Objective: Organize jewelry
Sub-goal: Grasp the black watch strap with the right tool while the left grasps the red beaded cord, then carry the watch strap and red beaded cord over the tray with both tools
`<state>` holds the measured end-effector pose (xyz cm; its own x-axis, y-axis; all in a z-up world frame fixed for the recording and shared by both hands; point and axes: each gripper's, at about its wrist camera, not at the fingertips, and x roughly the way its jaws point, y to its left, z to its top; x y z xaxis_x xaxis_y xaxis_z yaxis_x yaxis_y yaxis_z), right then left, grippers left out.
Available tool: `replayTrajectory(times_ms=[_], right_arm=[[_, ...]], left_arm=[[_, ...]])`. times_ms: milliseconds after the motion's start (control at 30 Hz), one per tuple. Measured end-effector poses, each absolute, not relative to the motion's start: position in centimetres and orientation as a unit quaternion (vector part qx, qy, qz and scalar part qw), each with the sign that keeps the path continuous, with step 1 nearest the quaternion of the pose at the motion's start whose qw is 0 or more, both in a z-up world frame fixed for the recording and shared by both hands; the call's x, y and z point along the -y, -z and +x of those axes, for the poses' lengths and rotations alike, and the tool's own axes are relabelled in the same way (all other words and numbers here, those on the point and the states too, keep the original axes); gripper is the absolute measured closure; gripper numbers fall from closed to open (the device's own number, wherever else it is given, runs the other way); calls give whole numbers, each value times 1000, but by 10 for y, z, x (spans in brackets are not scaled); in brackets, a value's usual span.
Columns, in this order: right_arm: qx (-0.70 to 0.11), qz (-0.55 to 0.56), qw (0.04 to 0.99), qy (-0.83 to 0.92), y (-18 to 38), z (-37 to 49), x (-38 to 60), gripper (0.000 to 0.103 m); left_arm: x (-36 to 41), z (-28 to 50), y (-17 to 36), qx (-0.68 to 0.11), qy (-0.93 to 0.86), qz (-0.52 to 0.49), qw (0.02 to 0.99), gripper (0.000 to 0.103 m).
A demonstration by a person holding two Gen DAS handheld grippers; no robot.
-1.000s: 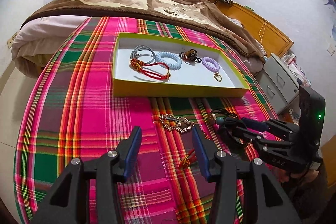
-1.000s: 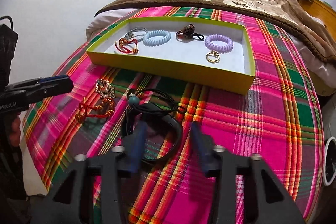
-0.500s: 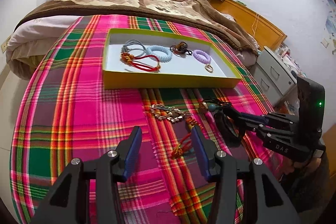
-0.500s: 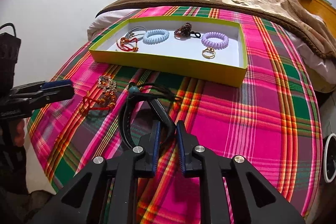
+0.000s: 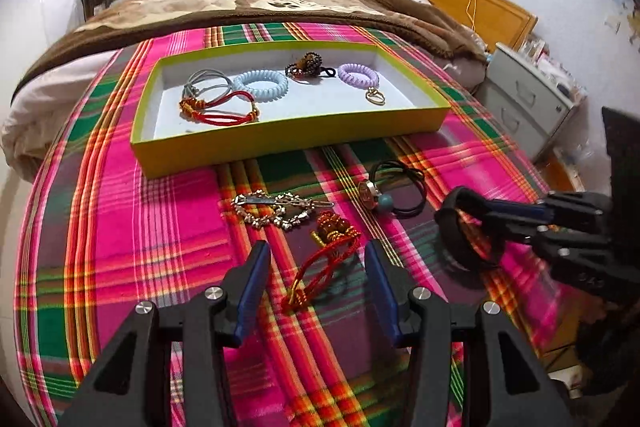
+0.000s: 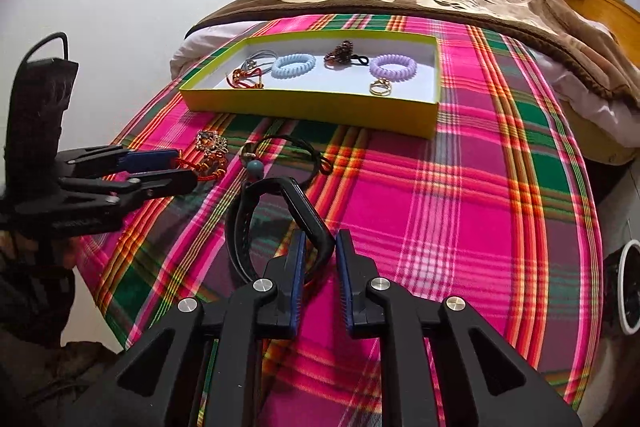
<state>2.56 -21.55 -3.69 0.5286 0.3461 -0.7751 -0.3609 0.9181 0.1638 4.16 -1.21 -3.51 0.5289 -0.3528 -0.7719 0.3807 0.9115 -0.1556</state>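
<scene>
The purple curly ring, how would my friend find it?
Look in the yellow tray on the plaid blanket. At its right end lies the purple coil, a gold ring just in front. The other coil is blue.

Ahead of my left hand-held gripper (image 5: 316, 283) lies the cord bracelet (image 5: 320, 263), tray (image 5: 288, 143) beyond, wristband (image 5: 464, 231) right.

Plaid cloth (image 5: 120, 211) on the bed: woven, matt. Tray (image 5: 288, 143): card, yellow-green walls, matt white floor. Heart clip (image 5: 276, 211): shiny metal. Red bracelet (image 5: 324, 259): braided cord. Black band (image 6: 244, 227): smooth, slightly glossy. Blanket (image 5: 256, 3): plush.
</scene>
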Motion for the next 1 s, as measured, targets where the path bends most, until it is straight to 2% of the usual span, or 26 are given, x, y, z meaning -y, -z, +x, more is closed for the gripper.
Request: replayTrajectory(times_ms=[400, 433, 500, 600, 800, 1000], right_arm=[[-428, 16, 882, -194, 31, 27, 225, 87], [-427, 18, 883, -194, 30, 27, 225, 87], [-424, 19, 884, -196, 29, 25, 226, 87], [-422, 19, 885, -196, 28, 24, 226, 87], [-420, 23, 886, -198, 28, 24, 226, 87], [-418, 24, 887, -193, 27, 25, 228, 87]], left_arm=[[38, 46, 40, -439, 197, 49, 875, 53], [40, 46, 40, -438, 194, 56, 876, 55], [41, 45, 40, -436, 186, 66, 878, 68], [36, 46, 40, -436, 189, 56, 878, 79], [32, 45, 39, -436, 188, 56, 878, 90], [29, 43, 34, -428, 190, 51, 882, 90]])
